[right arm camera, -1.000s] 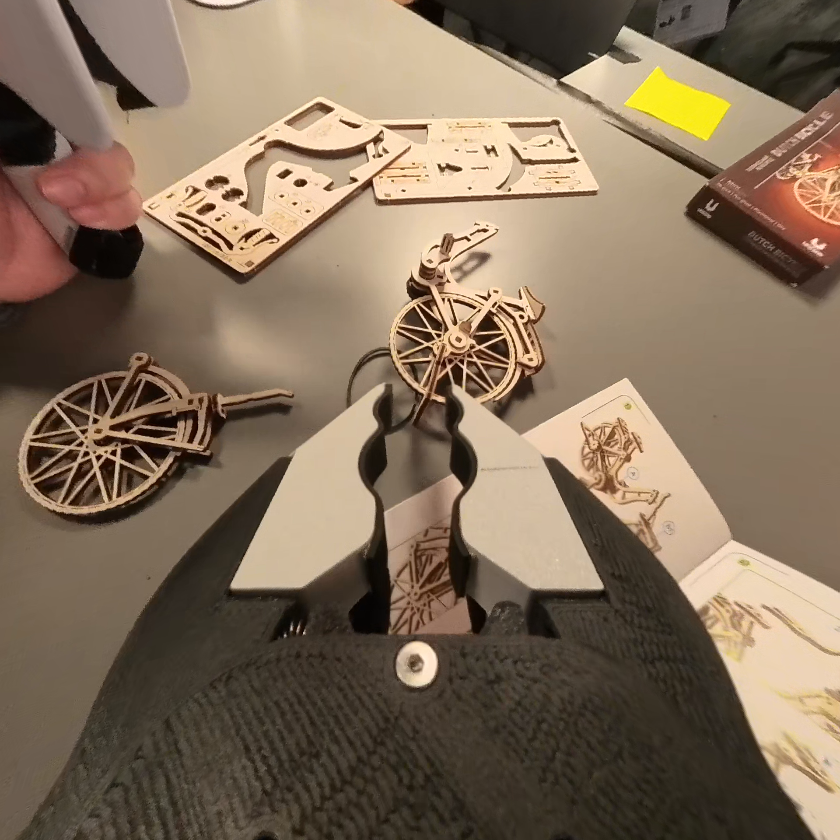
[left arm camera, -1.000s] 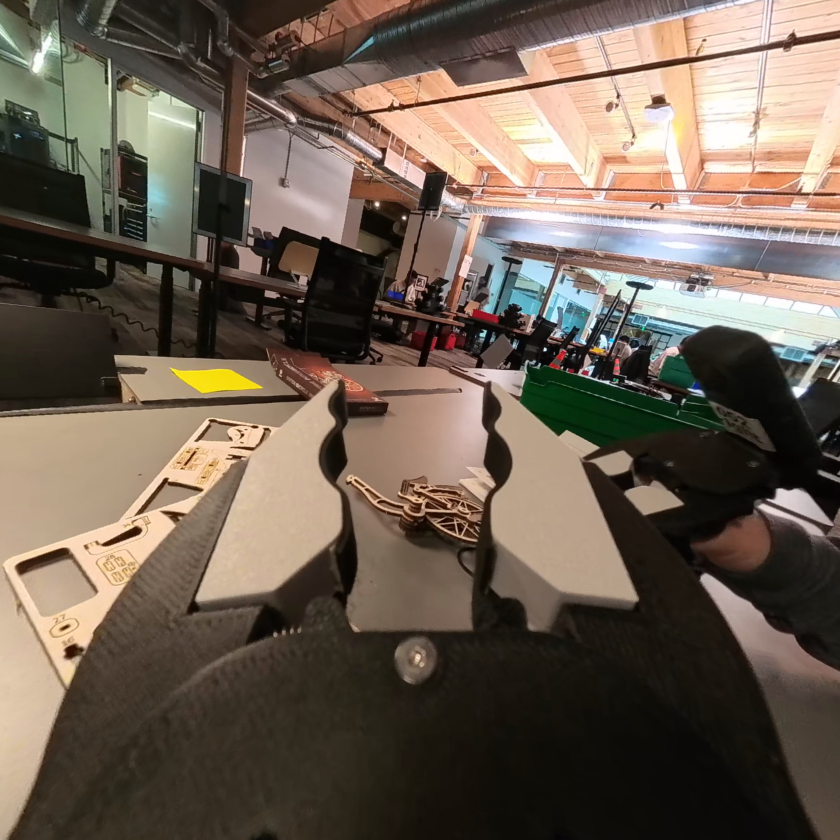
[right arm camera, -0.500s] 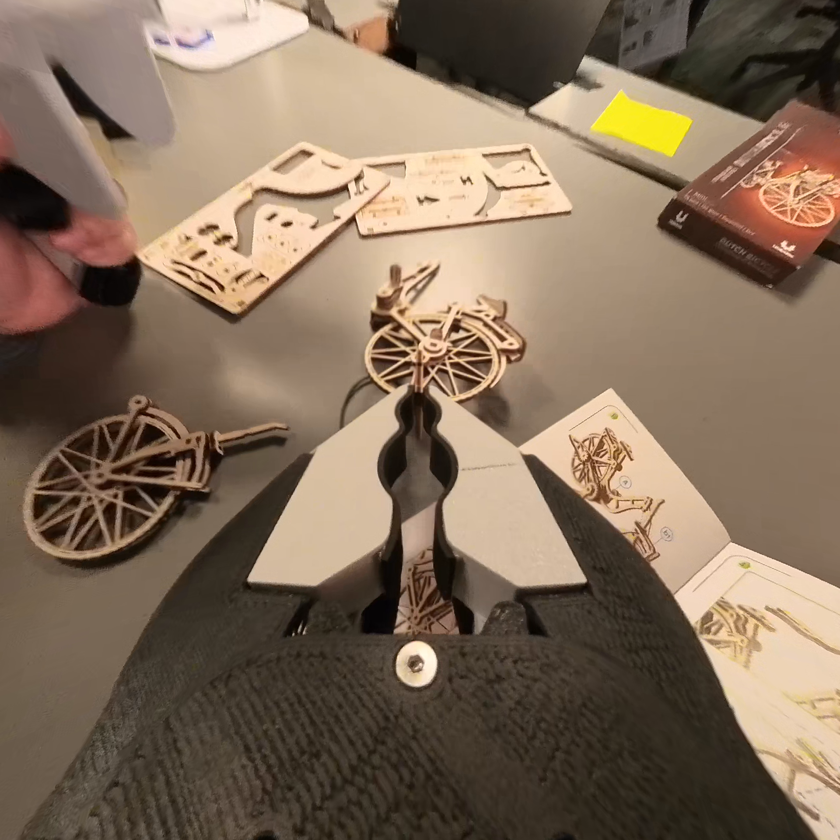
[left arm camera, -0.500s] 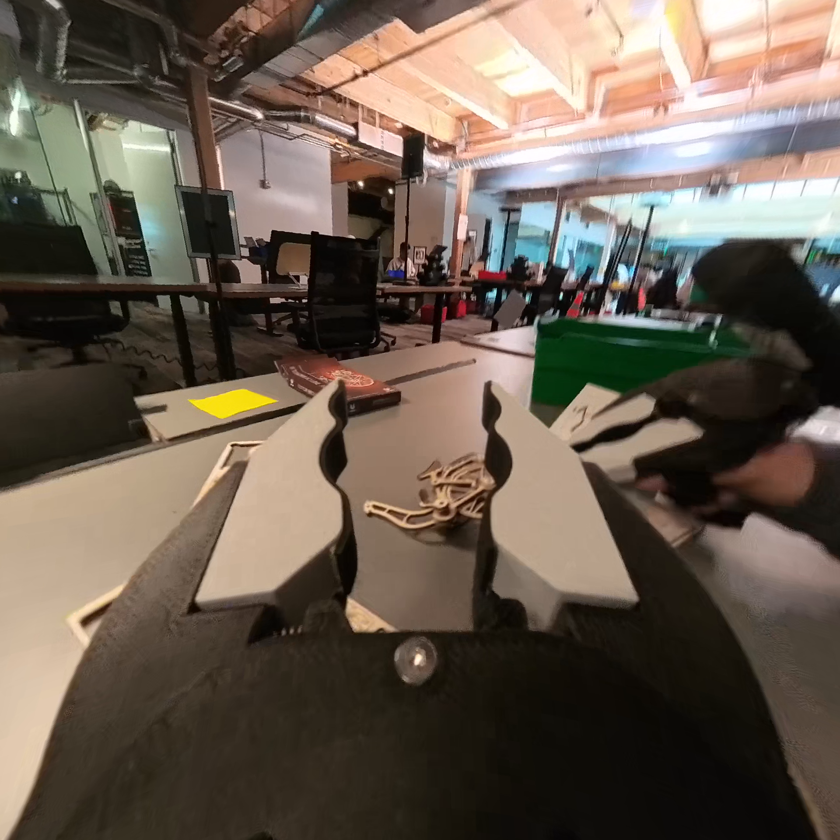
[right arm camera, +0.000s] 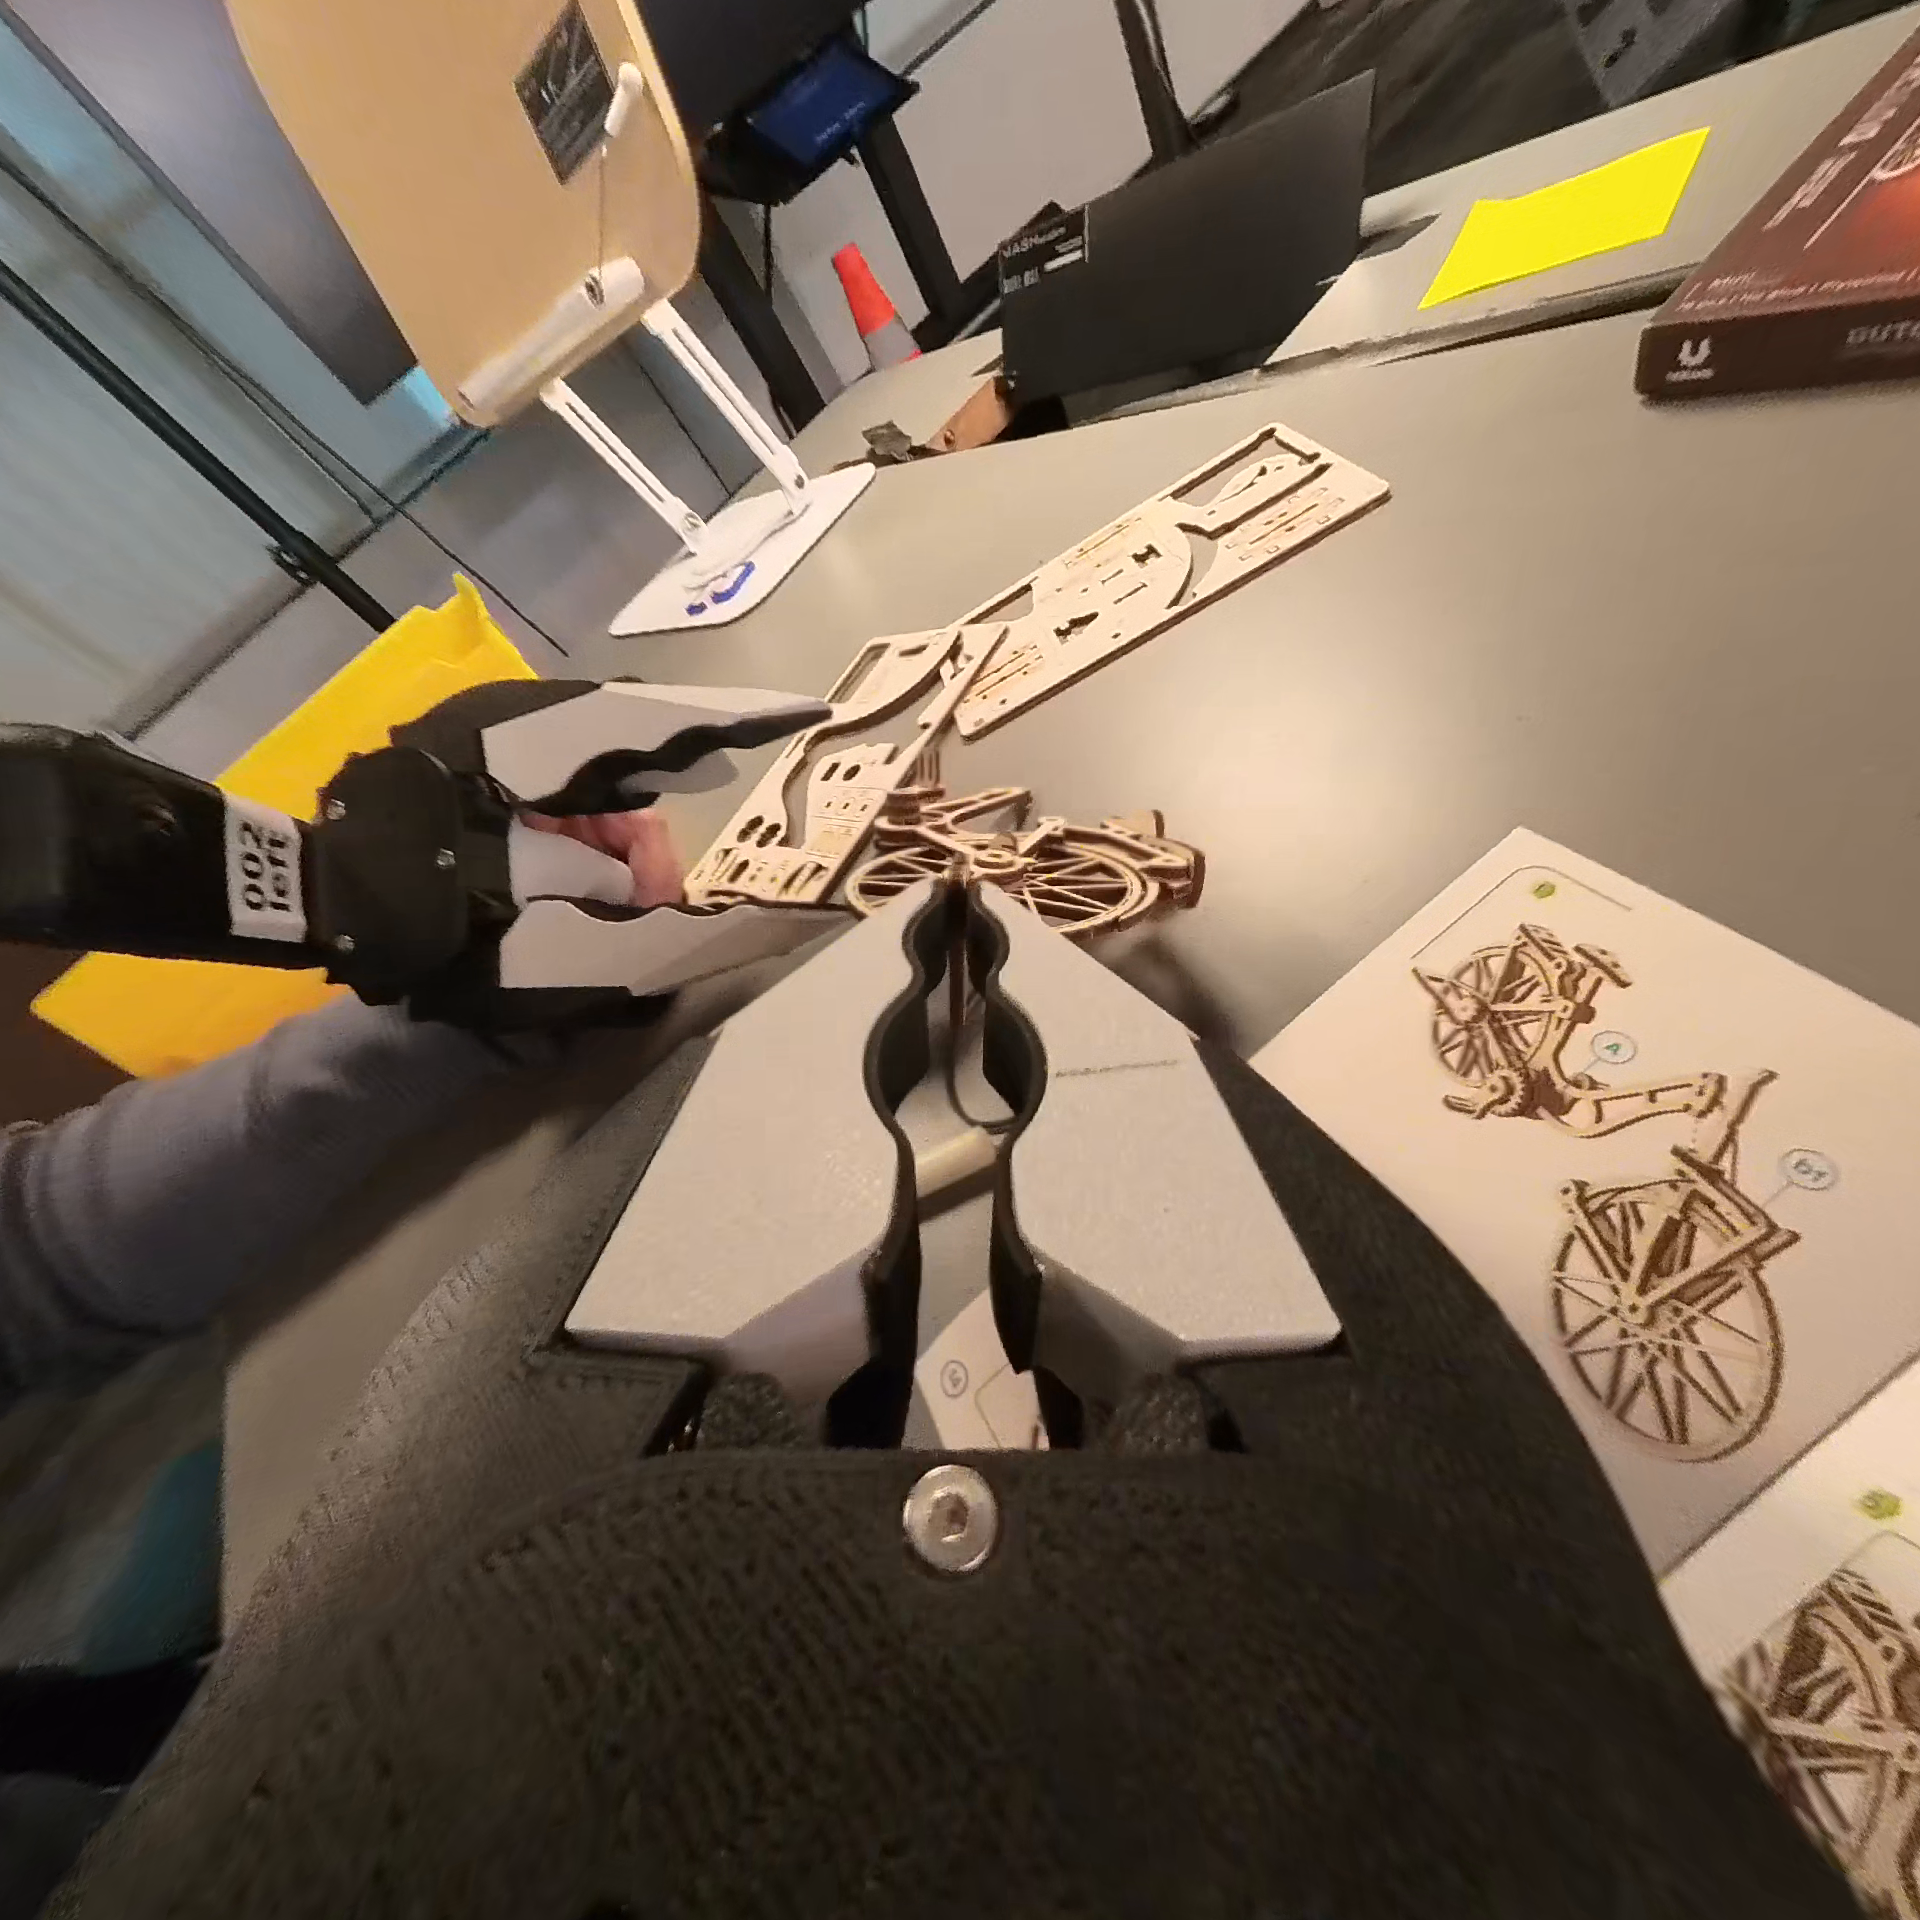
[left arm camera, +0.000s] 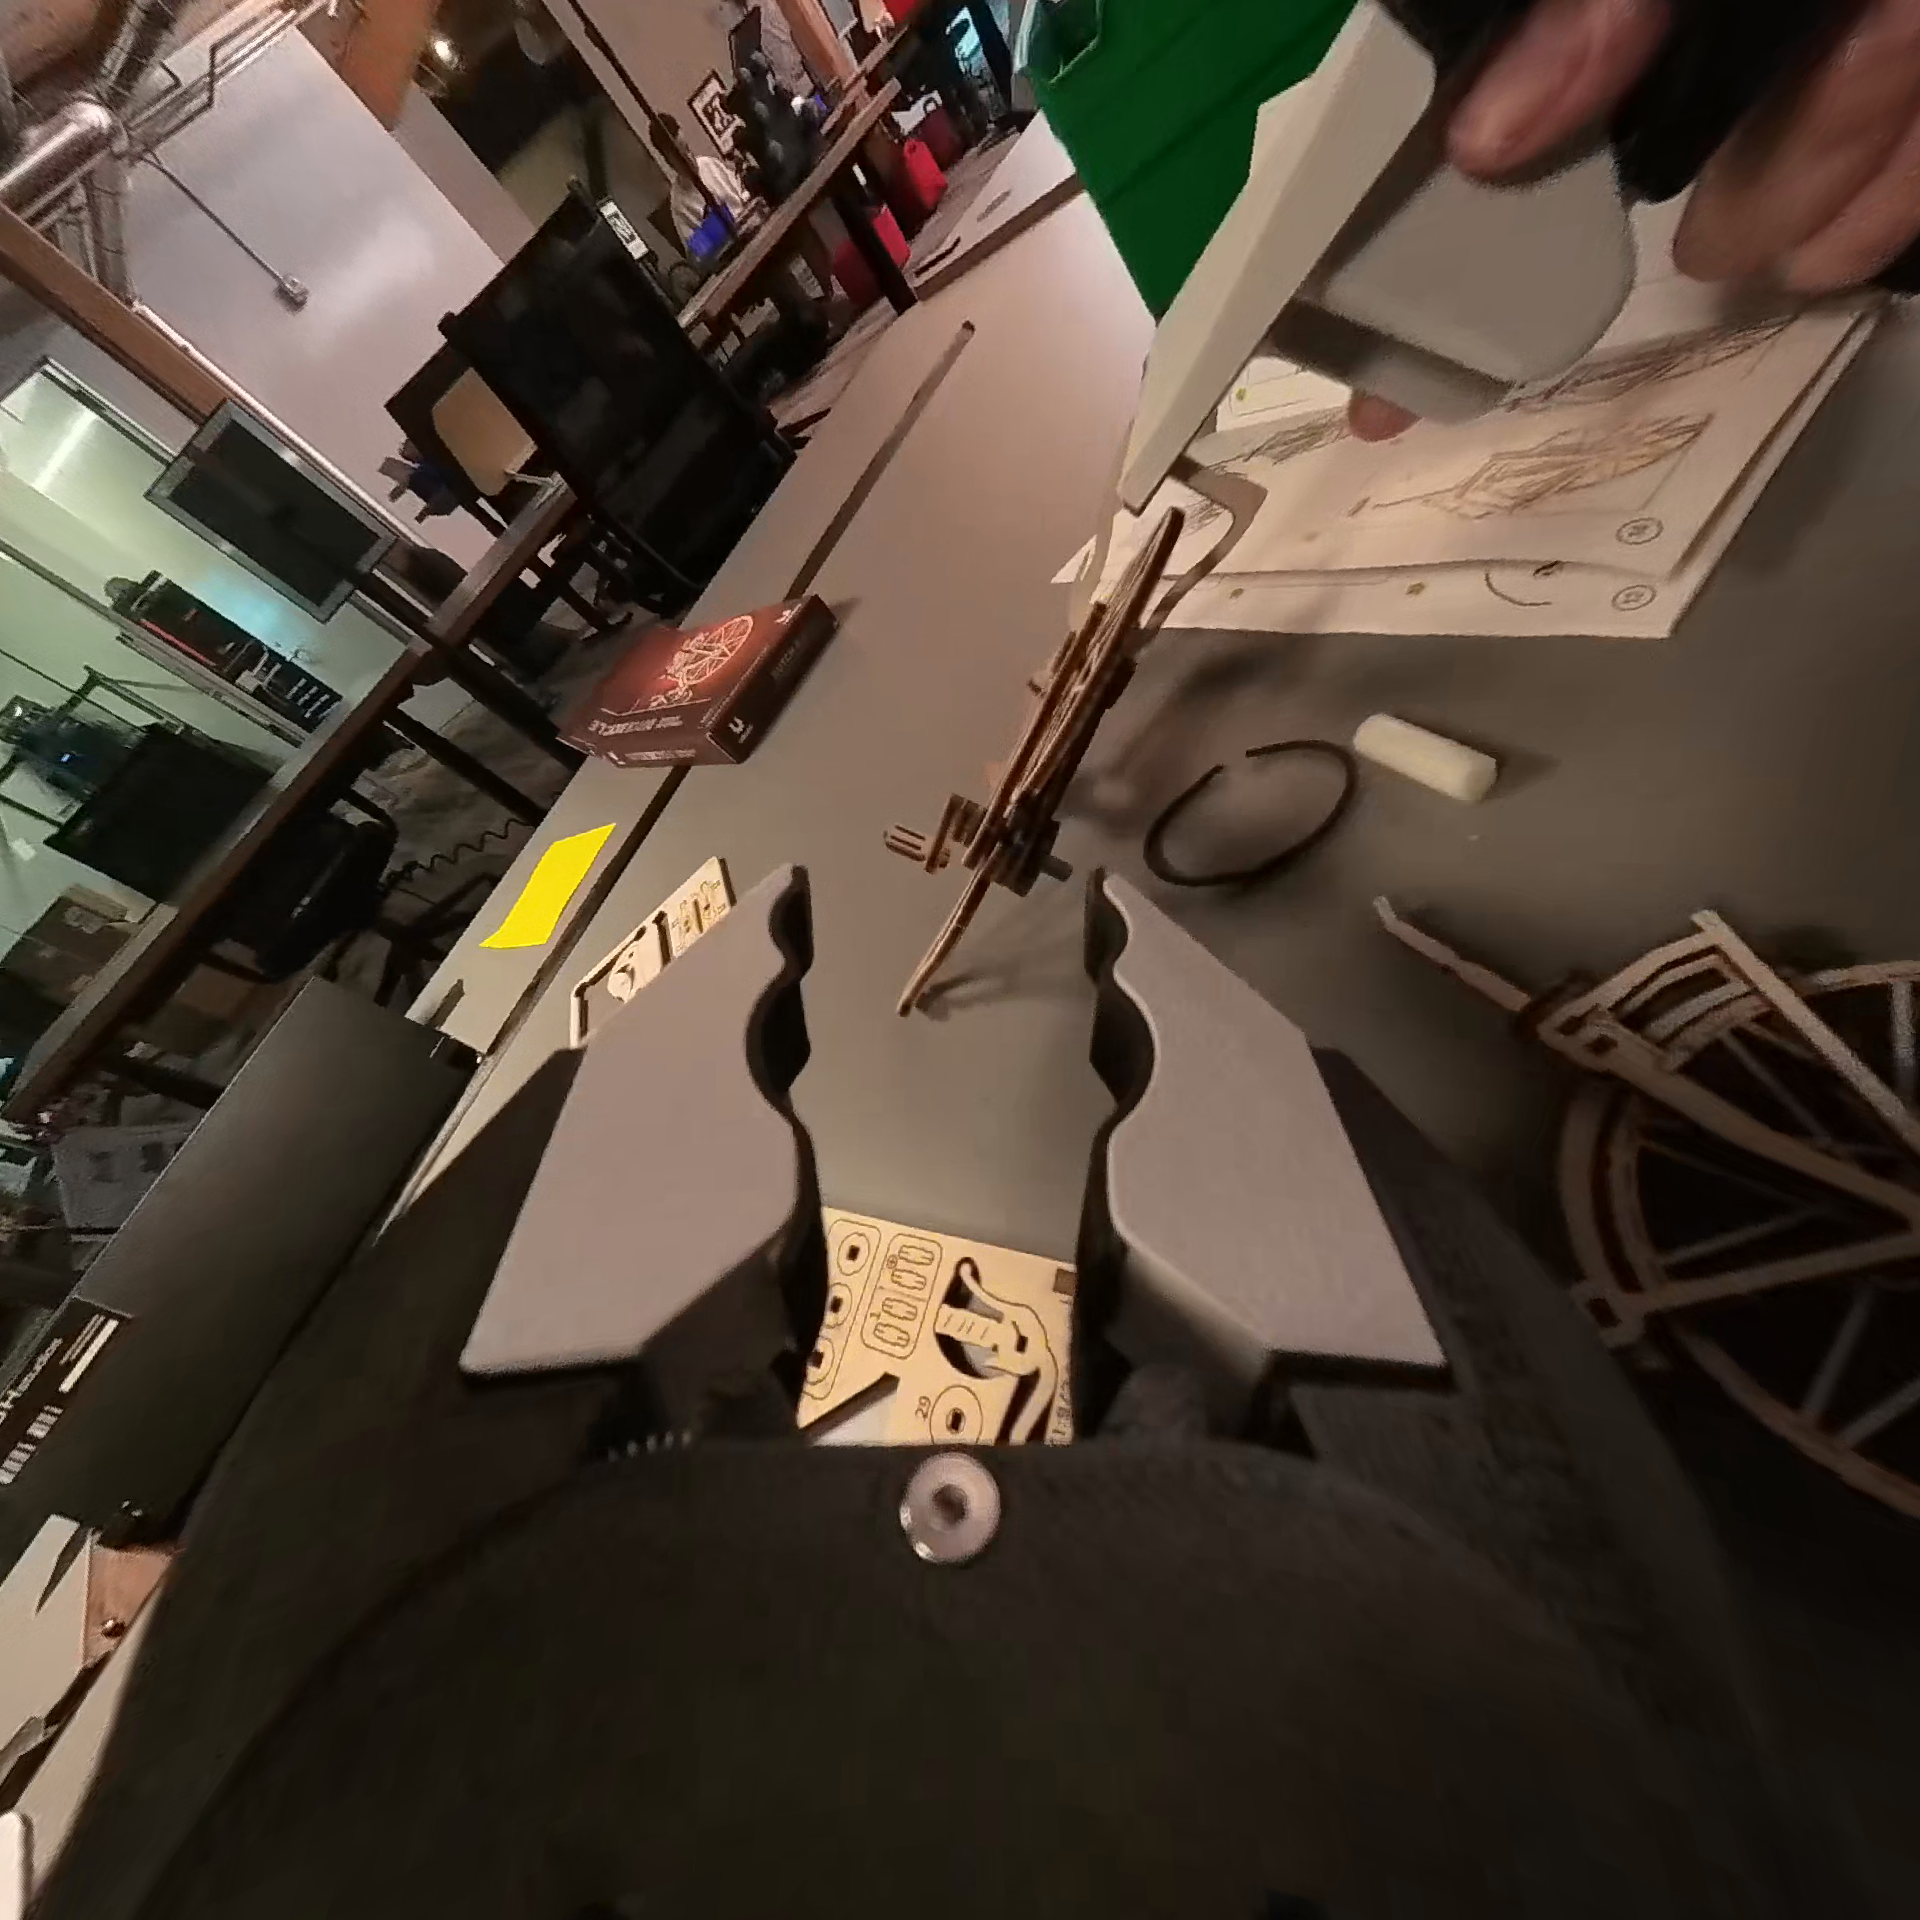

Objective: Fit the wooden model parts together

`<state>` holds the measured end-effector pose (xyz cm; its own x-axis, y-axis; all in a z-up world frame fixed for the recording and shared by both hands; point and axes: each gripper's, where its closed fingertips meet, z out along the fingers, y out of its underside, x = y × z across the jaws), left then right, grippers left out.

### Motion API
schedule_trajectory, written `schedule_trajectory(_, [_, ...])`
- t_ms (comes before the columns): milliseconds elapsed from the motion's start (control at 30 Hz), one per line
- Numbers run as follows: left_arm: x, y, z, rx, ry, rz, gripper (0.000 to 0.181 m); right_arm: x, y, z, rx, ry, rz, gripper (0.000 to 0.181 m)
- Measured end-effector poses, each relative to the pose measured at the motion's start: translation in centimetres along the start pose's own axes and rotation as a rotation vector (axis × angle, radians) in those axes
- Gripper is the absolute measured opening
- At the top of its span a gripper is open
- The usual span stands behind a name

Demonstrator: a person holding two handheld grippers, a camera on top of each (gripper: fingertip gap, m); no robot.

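Note:
My right gripper (right arm camera: 951,906) is shut on the edge of a wooden wheel-and-frame assembly (right arm camera: 1039,873) and holds it tipped up on edge. In the left wrist view this assembly (left arm camera: 1049,748) hangs from the right gripper (left arm camera: 1148,488), with its lower tip near the table. My left gripper (left arm camera: 948,904) is open and empty, low over a wooden parts sheet (left arm camera: 935,1330), just short of the assembly. The right wrist view shows the left gripper (right arm camera: 821,821) open beside the sheet (right arm camera: 790,821). A second wooden wheel with a fork (left arm camera: 1714,1195) lies at the right.
An open instruction booklet (right arm camera: 1558,1039) lies to the right. A second parts sheet (right arm camera: 1143,582), a dark box (left arm camera: 707,686) and a yellow note (left arm camera: 551,883) lie farther back. A black rubber band (left arm camera: 1247,810) and a small white block (left arm camera: 1423,769) lie near the assembly. A yellow bin (right arm camera: 312,727) stands at the left. About 8 centimetres separates my left fingertips from my right.
My right gripper has shut on the wheel assembly and tipped it up off the table. My left gripper has rolled and moved in low over the parts sheet toward it.

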<state>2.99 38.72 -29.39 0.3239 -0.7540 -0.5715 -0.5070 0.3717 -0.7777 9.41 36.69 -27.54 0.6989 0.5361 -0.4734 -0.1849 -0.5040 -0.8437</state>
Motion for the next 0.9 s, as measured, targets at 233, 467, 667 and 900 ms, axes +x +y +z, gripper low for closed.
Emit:
schedule_trajectory(233, [0.6, 0.2, 0.1, -0.005, 0.002, 0.095, 0.044, -0.5, -0.1, 0.0, 0.016, -0.058, 0.074, 0.000])
schedule_trajectory(467, [1.1, -0.5, 0.0, 0.016, -0.018, 0.175, 0.036, -0.8, -0.5, -0.2, 0.036, -0.089, 0.107, 0.000])
schedule_trajectory(667, [1.4, -0.8, 0.3, -0.003, -0.050, 0.227, 0.036, -1.5, -0.5, 0.0, 0.040, -0.105, 0.090, 0.000])
schedule_trajectory(900, [1.6, -2.0, 0.4, -0.035, -0.142, 0.350, 0.030, -2.8, -0.4, 0.5, 0.029, -0.112, 0.007, 0.000])
